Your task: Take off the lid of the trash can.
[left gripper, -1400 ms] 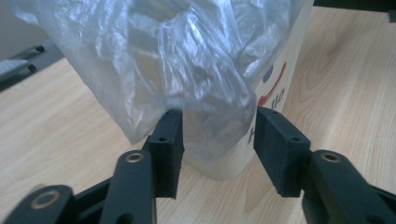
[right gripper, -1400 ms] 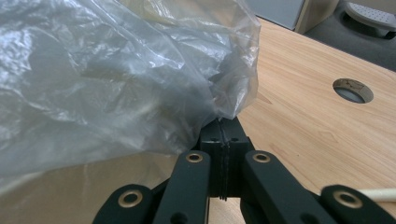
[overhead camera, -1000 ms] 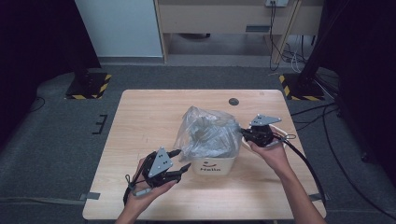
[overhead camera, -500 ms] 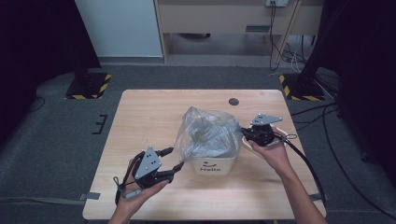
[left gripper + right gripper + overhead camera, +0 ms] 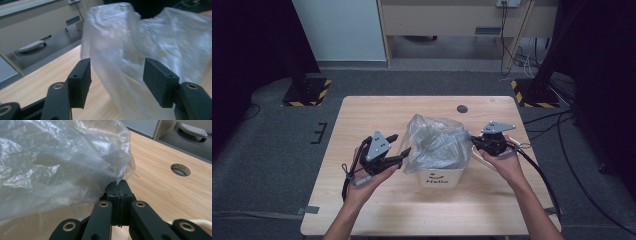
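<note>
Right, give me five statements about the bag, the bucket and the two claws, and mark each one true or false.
1. The right claw is shut on an edge of the clear plastic bag. True.
2. The left claw is clamped tight on the bag. False: its jaws stand apart, with the bag's film in front of and between them, unpinched.
3. The bag sits in a white bucket printed with a smile and a word. True.
4. The bucket stands on the floor beside the table. False: it stands on the wooden table.
5. A round hole lies in the tabletop beyond the bag. True.
</note>
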`<state>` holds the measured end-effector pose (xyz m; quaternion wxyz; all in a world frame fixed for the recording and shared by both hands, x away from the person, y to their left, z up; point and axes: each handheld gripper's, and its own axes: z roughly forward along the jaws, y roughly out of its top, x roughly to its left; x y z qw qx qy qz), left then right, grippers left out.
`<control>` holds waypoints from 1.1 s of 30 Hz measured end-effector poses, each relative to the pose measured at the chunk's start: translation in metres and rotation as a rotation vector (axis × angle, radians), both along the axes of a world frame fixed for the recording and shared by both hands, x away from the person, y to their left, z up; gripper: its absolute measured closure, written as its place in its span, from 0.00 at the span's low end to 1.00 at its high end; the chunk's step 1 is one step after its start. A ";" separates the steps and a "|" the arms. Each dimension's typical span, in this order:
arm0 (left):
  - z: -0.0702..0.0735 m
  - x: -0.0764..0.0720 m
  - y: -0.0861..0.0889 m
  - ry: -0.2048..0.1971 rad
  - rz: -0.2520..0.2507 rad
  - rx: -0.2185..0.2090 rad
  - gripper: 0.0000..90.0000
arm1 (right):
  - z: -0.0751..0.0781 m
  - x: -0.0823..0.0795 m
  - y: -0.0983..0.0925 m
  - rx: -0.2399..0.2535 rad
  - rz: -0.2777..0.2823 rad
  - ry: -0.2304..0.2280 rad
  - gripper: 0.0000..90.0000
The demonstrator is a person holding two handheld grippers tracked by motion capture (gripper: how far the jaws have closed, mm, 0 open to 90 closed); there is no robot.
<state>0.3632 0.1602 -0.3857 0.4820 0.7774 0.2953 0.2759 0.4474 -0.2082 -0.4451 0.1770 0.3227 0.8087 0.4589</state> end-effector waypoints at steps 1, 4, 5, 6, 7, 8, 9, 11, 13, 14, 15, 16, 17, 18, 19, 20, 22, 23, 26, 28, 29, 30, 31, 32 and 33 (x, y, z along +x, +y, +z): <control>0.000 0.003 -0.001 -0.001 0.002 -0.009 0.44 | 0.000 0.000 0.000 -0.001 0.001 -0.002 1.00; 0.003 0.010 -0.006 -0.009 0.000 0.009 0.45 | 0.002 0.000 -0.002 0.003 0.004 -0.011 1.00; 0.003 0.010 -0.006 -0.009 0.000 0.009 0.45 | 0.002 0.000 -0.002 0.003 0.004 -0.011 1.00; 0.004 0.012 -0.008 -0.009 0.002 0.007 0.45 | 0.002 0.000 -0.001 0.006 0.003 -0.011 1.00; 0.004 0.015 -0.009 -0.012 0.003 0.006 0.46 | 0.003 0.000 -0.001 0.007 0.003 -0.011 1.00; 0.005 0.017 -0.010 -0.017 0.002 0.002 0.48 | 0.003 0.000 -0.001 0.007 0.003 -0.011 1.00; 0.005 0.022 -0.013 -0.025 0.003 0.010 0.49 | 0.003 0.000 -0.001 0.008 0.003 -0.009 1.00; 0.005 0.024 -0.015 -0.034 0.010 0.021 0.52 | 0.002 0.000 -0.001 0.007 0.006 -0.011 1.00; 0.003 0.028 -0.017 -0.047 0.019 0.027 0.66 | 0.002 0.000 0.000 0.004 0.009 -0.009 1.00; 0.002 0.030 -0.018 -0.053 0.029 0.033 0.72 | 0.002 0.000 0.000 0.004 0.010 -0.007 1.00; 0.001 0.032 -0.019 -0.057 0.037 0.047 0.72 | 0.002 0.000 0.000 0.004 0.010 -0.007 1.00; 0.000 0.034 -0.020 -0.059 0.049 0.060 0.82 | 0.001 0.000 0.000 0.001 0.015 -0.010 1.00; -0.002 0.036 -0.021 -0.056 0.063 0.069 0.88 | 0.001 0.000 0.000 0.003 0.016 -0.008 1.00; -0.003 0.039 -0.020 -0.045 0.069 0.067 0.93 | 0.000 0.000 0.000 0.002 0.017 -0.009 1.00; -0.004 0.041 -0.019 -0.031 0.071 0.054 0.93 | 0.000 0.000 0.000 0.002 0.017 -0.009 1.00; -0.006 0.043 -0.018 -0.017 0.078 0.044 0.99 | 0.000 -0.001 -0.001 0.001 0.020 -0.010 1.00; -0.009 0.049 -0.017 0.016 0.086 0.025 1.00 | 0.000 0.000 -0.001 -0.001 0.021 -0.007 1.00; -0.011 0.052 -0.016 0.034 0.092 0.027 1.00 | 0.000 0.000 -0.001 -0.001 0.020 -0.002 1.00; -0.023 0.063 -0.016 0.105 0.107 0.058 1.00 | -0.004 0.001 0.000 -0.016 0.023 0.010 1.00; -0.026 0.065 -0.016 0.120 0.111 0.063 1.00 | -0.005 0.001 0.000 -0.017 0.023 0.012 1.00; -0.034 0.070 -0.016 0.151 0.116 0.076 1.00 | -0.007 0.001 0.001 -0.018 0.022 0.019 1.00; -0.034 0.070 -0.016 0.151 0.116 0.076 1.00 | -0.008 0.001 0.001 -0.017 0.023 0.023 1.00; -0.038 0.072 -0.016 0.169 0.117 0.080 1.00 | -0.009 0.001 0.001 -0.022 0.024 0.024 1.00; -0.042 0.074 -0.016 0.185 0.118 0.083 1.00 | -0.009 0.001 0.001 -0.022 0.024 0.024 1.00; -0.049 0.077 -0.016 0.212 0.121 0.086 1.00 | -0.010 0.001 0.001 -0.025 0.024 0.029 1.00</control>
